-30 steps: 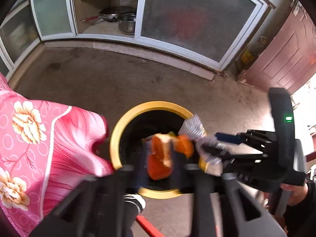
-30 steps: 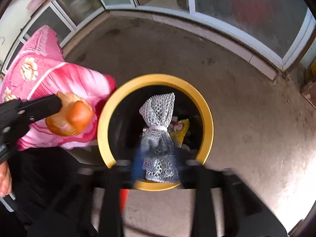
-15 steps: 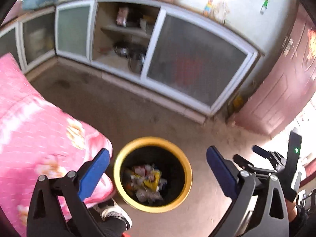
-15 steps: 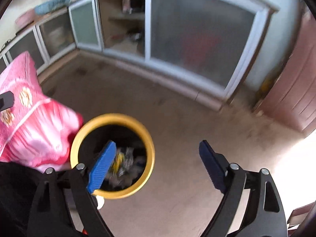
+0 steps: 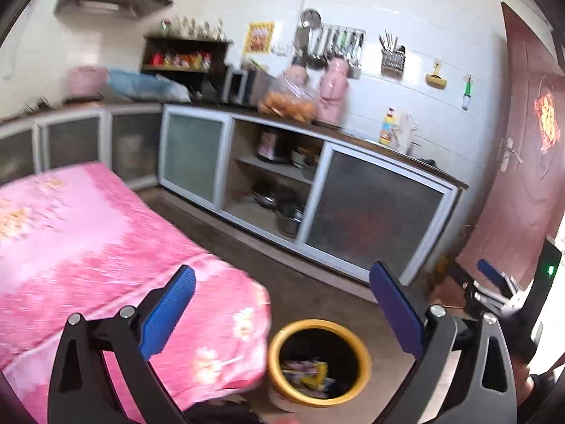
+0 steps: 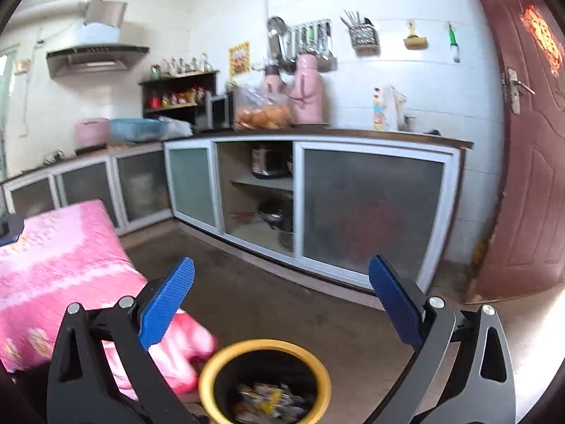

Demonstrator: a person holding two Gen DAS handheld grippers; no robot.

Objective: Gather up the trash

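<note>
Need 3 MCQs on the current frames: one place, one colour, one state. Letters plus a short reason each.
1. Where is the trash bin relative to the pink floral cloth?
A. on the floor beside its corner
B. on top of it
C. inside the cabinet

2. What colour is the bin's rim?
A. blue
B. yellow
C. white

3. What is between the pads of the left gripper and the right gripper?
A. an orange peel in each
B. a mesh bag in the right only
C. nothing in either

Answers:
1 A: the bin stands on the bare floor next to the cloth's hanging corner.
2 B: a yellow ring surrounds the dark inside.
3 C: both sets of blue pads stand wide apart, empty; wrappers lie in the bin.
</note>
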